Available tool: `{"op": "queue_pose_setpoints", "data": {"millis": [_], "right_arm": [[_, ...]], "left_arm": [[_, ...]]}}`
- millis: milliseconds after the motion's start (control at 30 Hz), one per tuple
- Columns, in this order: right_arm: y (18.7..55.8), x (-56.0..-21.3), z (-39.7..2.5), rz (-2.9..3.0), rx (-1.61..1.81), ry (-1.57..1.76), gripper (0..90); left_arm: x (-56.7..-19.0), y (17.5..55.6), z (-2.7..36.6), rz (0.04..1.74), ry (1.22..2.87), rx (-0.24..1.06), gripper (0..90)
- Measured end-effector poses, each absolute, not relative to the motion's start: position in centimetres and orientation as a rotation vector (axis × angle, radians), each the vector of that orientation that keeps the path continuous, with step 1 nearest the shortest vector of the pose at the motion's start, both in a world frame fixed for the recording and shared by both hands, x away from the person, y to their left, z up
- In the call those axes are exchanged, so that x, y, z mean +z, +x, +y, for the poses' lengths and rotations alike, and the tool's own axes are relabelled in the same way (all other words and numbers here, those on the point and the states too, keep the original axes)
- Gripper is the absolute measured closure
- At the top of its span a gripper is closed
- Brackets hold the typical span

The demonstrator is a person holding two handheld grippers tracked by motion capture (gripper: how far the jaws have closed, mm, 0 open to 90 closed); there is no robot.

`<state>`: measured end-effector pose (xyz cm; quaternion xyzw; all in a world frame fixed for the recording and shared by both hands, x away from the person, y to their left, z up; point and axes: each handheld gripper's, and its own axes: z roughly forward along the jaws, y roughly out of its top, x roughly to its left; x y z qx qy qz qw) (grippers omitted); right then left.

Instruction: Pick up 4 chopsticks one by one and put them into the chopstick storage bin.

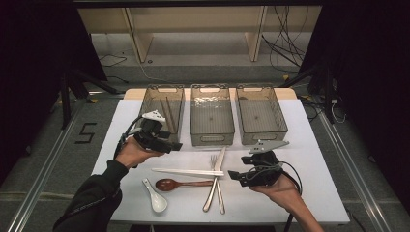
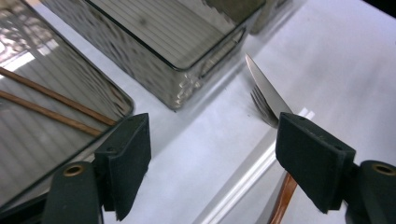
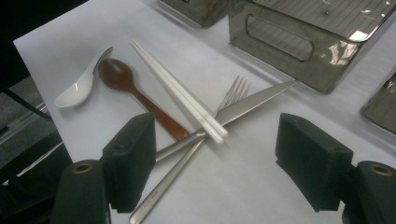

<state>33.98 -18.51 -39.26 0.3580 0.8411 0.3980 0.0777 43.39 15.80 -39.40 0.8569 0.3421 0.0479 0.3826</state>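
We hold both tongs apart and empty, our left gripper point(image 1: 167, 143) by the left bin point(image 1: 162, 110) with brown chopsticks point(image 2: 56, 105), our right gripper point(image 1: 237, 176) just right of the crossed knife point(image 3: 243, 106), fork point(image 3: 232, 94) and white chopsticks point(image 3: 177, 91)

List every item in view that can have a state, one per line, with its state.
Left gripper: open, empty.
Right gripper: open, empty.
Left bin: holds brown chopsticks.
Middle bin: empty.
Right bin: empty.
Knife: crossing the fork.
White chopsticks: lying across both.
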Motion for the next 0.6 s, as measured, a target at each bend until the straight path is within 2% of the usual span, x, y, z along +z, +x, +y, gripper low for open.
{"op": "queue_pose_setpoints", "data": {"millis": [433,600], "right_arm": [[33.9,-39.3,-18.5,2.523,1.190,1.069,30.1],[34.0,-39.4,-18.5,2.521,1.197,1.072,29.7]], "left_arm": [[-41.2,42.9,13.6,0.786,2.351,0.101,29.1],[-41.8,42.9,13.3,0.781,2.372,0.084,26.5]]}}
